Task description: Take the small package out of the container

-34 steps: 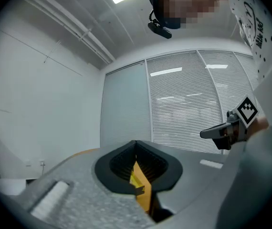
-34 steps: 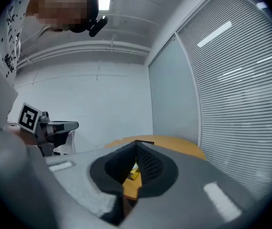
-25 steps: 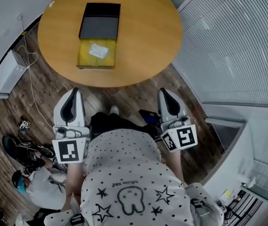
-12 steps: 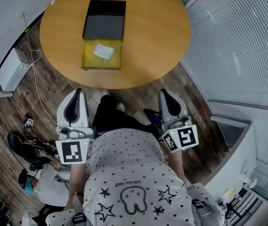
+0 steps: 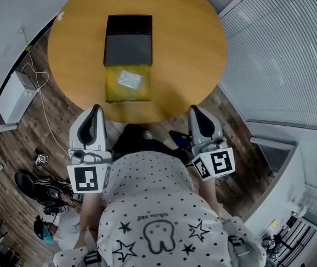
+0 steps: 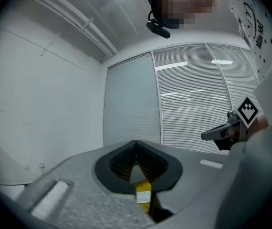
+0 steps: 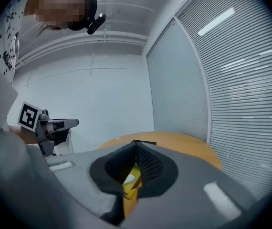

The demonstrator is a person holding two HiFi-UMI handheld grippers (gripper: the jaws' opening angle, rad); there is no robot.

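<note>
On the round wooden table (image 5: pixel 186 43) lies a black box (image 5: pixel 128 40) with a yellow tray (image 5: pixel 114 90) slid out toward me. A small clear package (image 5: pixel 129 79) rests in that tray. My left gripper (image 5: pixel 95 111) is shut and empty, just short of the table's near edge, to the left of the tray. The right gripper (image 5: pixel 195 110) is also shut and empty, near the edge to the tray's right. In the left gripper view, the left gripper (image 6: pixel 136 144) has its tips together, with the tray (image 6: pixel 143 187) showing below them. The right gripper (image 7: pixel 135 144) shows the same in its own view.
A white unit (image 5: pixel 15 96) with a cable (image 5: pixel 39 102) stands on the wood floor left of the table. Bags and shoes (image 5: pixel 36 185) lie at lower left. A glass wall with blinds (image 5: pixel 281 54) runs along the right.
The table and box have come nearer and lower in the head view. Both grippers have moved forward to the table's near edge, still shut.
</note>
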